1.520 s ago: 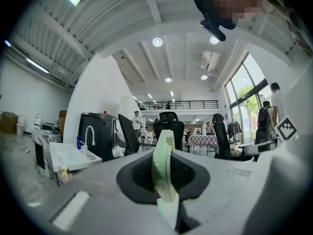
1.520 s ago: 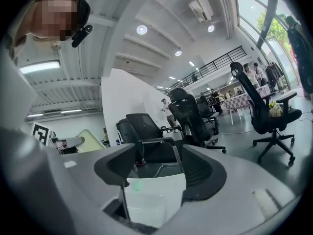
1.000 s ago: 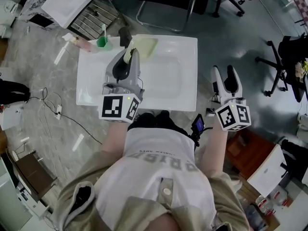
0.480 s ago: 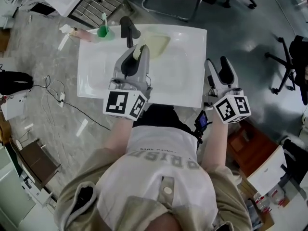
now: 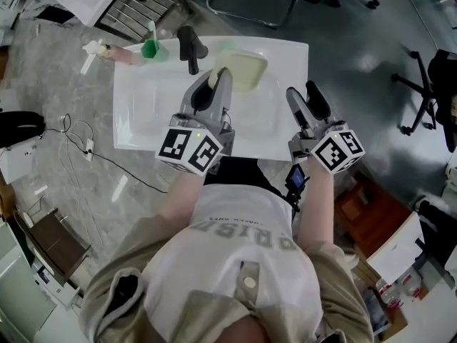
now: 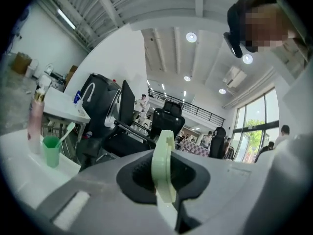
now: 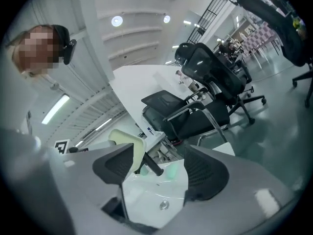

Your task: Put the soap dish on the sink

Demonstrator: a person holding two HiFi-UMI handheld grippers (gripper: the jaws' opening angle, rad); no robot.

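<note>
Head view: left gripper (image 5: 213,79) grips the soap dish (image 5: 248,70) over the sink (image 5: 143,113) on grey floor (image 5: 357,56); right gripper's (image 5: 303,95) jaws opening, empty.

My pale green soap dish (image 5: 245,70) is clamped by its edge in my left gripper (image 5: 216,79), upper middle of frame, over the white sink's (image 5: 139,113) rear part.

The sink (image 5: 143,113) is in front of me. The tap (image 5: 189,45) stands at its back edge. The cup (image 5: 151,48) is left of the tap. The dish (image 5: 250,70) sits in my left gripper (image 5: 218,77), just right of the tap.
</note>
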